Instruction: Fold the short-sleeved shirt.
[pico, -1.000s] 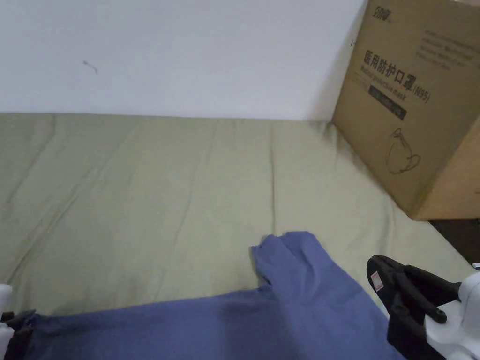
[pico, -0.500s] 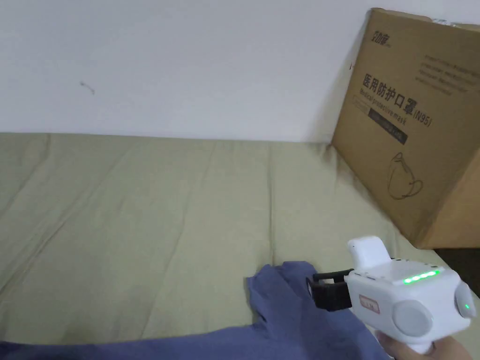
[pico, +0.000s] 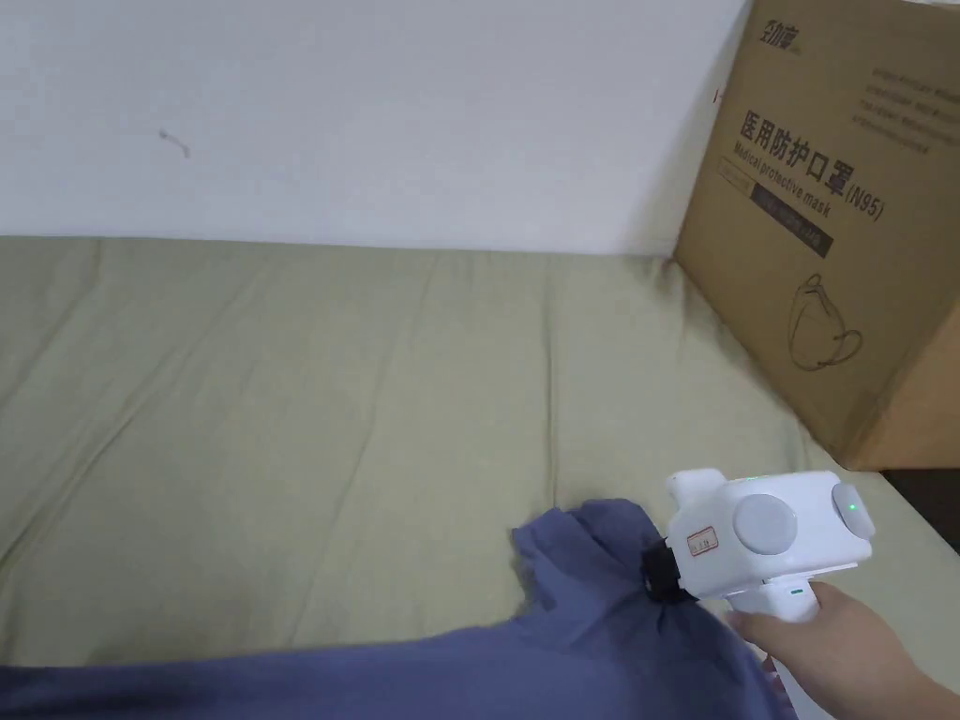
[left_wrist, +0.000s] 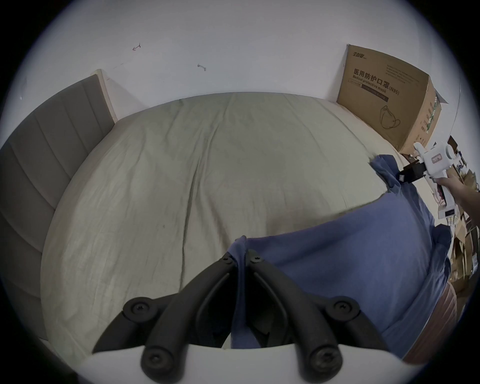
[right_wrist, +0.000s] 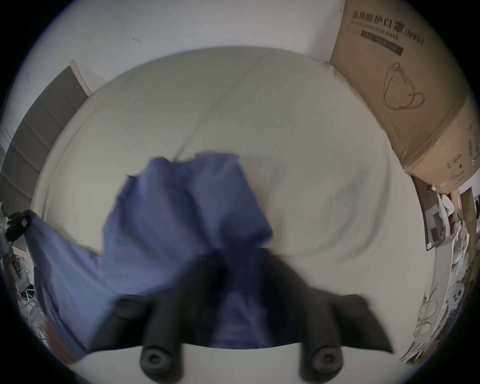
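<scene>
A blue short-sleeved shirt lies along the near edge of a green bed sheet. One sleeve points toward the wall. My right gripper, held by a hand, pinches that sleeve near the shoulder, and the cloth bunches at its jaws. In the blurred right gripper view its jaws stand together with blue cloth between them. My left gripper is shut on a fold at the shirt's other end, with fabric running down between its jaws. The right gripper shows far off at the right.
A large cardboard box stands at the bed's far right corner against the white wall. A grey padded headboard bounds the bed on the left. Loose clutter lies beyond the right edge. The wrinkled sheet stretches bare from the shirt to the wall.
My right gripper came up from the bottom right, where its jaws stood apart, reached the sleeve and closed on it. The head camera shifted as well.
</scene>
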